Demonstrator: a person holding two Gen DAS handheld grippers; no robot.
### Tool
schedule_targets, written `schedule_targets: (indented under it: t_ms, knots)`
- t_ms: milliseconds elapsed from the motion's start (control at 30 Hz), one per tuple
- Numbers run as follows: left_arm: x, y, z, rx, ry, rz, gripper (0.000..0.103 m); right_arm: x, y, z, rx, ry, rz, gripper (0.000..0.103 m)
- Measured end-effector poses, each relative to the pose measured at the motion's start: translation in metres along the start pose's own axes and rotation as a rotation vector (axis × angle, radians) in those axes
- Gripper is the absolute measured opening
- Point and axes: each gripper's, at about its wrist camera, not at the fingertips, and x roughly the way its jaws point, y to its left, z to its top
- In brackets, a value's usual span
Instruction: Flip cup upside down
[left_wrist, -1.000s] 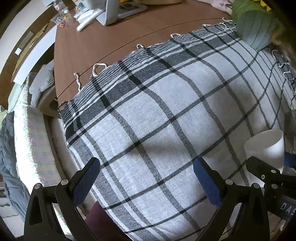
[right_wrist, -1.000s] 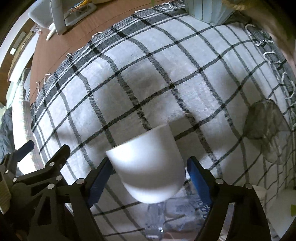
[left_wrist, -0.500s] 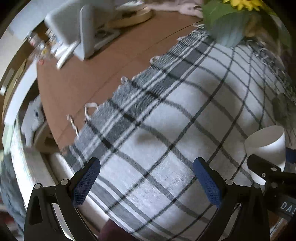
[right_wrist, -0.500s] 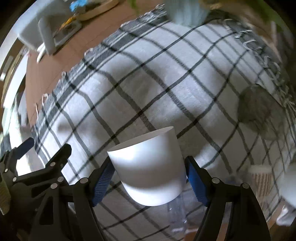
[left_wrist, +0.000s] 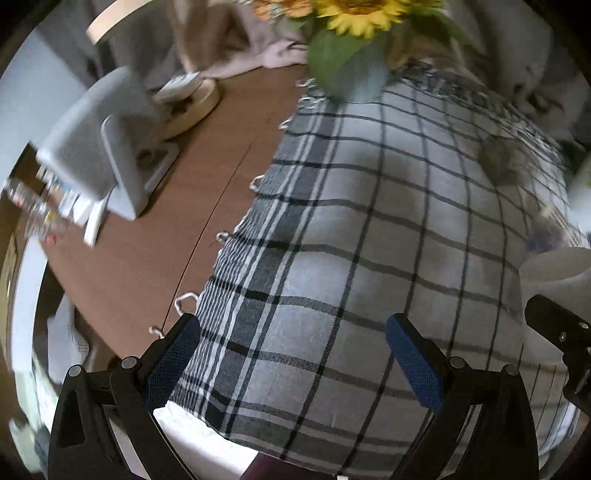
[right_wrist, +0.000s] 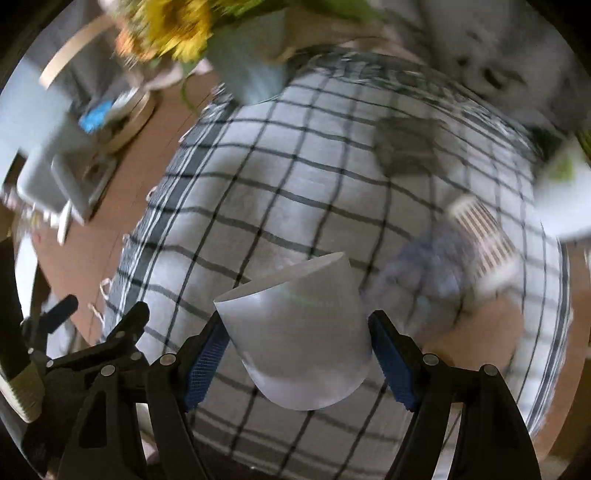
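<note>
Cup (right_wrist: 303, 332) is white and plain, and it's clamped in the right gripper (right_wrist: 297, 354), with the 2 blue pads (right_wrist: 205, 354) pressed against its sides. It sits tilted, rim pointing up and away from the camera, rounded base hanging low between the fingers, off the cloth as far as I can tell. In the left wrist view the same cup (left_wrist: 554, 291) pokes in at the right edge, with a bit of the right gripper's black frame in front of it.

The left gripper (left_wrist: 291, 354) is spread wide with nothing between its pads, hovering over the near-left corner of the checked cloth (left_wrist: 369, 229).

Past the cup it gets pretty blurry. There's a smeary bluish patch (right_wrist: 424, 273) just to its right and a striped paper cup (right_wrist: 484, 236) beyond that, both toward the right side of the cloth. A dark greyish thing (right_wrist: 406, 144) sits nearer the far right corner, can't tell what it is. At the far edge of the cloth stands a pale blue vase (right_wrist: 251, 70) with sunflowers (left_wrist: 358, 14). Bare brown table (left_wrist: 155, 258) shows left of the cloth, with a grey stand-like object (left_wrist: 99, 147) on it.
</note>
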Motion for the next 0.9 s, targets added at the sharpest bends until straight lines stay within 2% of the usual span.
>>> schedule_targets:
  t_ms: [133, 300, 433, 667, 800, 900]
  knots:
    - [-0.001, -0.005, -0.001, 0.098, -0.001, -0.053, 0.103, 0.000, -0.011, -0.020, 0.144, -0.018, 0.009, 0.076]
    - [-0.001, -0.009, -0.006, 0.202, -0.007, -0.074, 0.103, 0.009, -0.022, -0.044, 0.302, -0.012, 0.027, 0.076]
    - [0.006, -0.006, -0.011, 0.237, 0.011, -0.094, 0.103, 0.025, -0.025, -0.059, 0.397, 0.008, 0.057, 0.076]
    - [0.023, 0.002, -0.014, 0.268, 0.032, -0.085, 0.103, 0.060, -0.013, -0.071, 0.499, 0.071, 0.119, 0.076]
    - [0.030, 0.003, -0.012, 0.282, 0.030, -0.069, 0.103, 0.071, -0.005, -0.073, 0.524, 0.094, 0.119, 0.076]
    - [0.034, 0.004, -0.011, 0.282, 0.046, -0.086, 0.103, 0.074, -0.004, -0.073, 0.536, 0.091, 0.109, 0.076]
